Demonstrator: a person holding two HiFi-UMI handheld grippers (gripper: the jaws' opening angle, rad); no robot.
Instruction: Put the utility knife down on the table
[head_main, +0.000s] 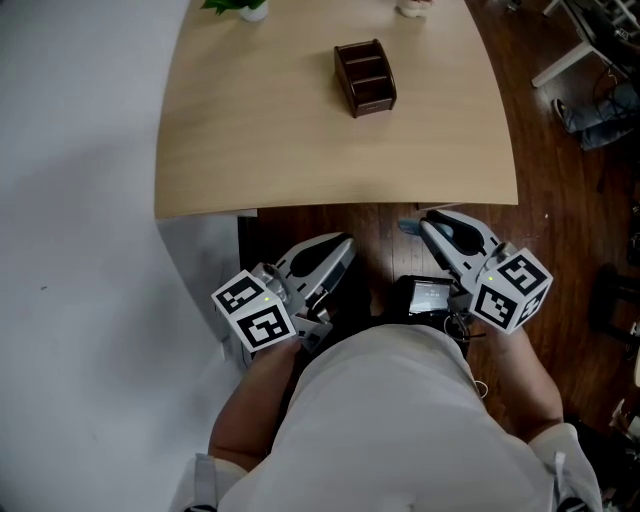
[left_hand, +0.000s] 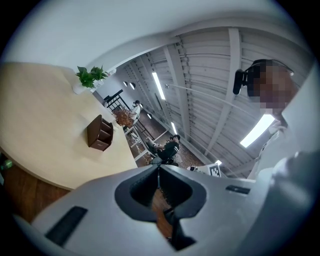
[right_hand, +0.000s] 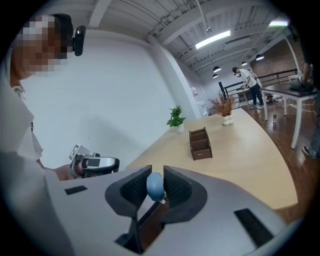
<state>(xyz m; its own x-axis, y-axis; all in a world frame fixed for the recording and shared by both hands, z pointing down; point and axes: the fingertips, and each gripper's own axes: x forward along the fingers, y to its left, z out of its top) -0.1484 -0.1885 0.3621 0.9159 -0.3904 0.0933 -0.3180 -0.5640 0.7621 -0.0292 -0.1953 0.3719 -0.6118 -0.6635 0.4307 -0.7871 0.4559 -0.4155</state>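
Observation:
The utility knife shows only as a blue rounded end (right_hand: 154, 185) pinched between the ribbed pads of my right gripper (right_hand: 157, 171), which is shut on it. From the head view that blue end (head_main: 409, 228) sticks out at the tip of the right gripper (head_main: 425, 226), just below the near edge of the light wooden table (head_main: 300, 150). The rest of the knife is hidden by the jaws. My left gripper (head_main: 345, 244) hangs beside it over the floor, and its jaws (left_hand: 159, 167) meet with nothing between them.
A brown desk organizer (head_main: 365, 77) stands on the far middle of the table, with a small potted plant (head_main: 240, 8) at the back left edge. Dark wooden floor lies under both grippers. A white wall runs along the left. Two people stand by distant tables (right_hand: 248, 80).

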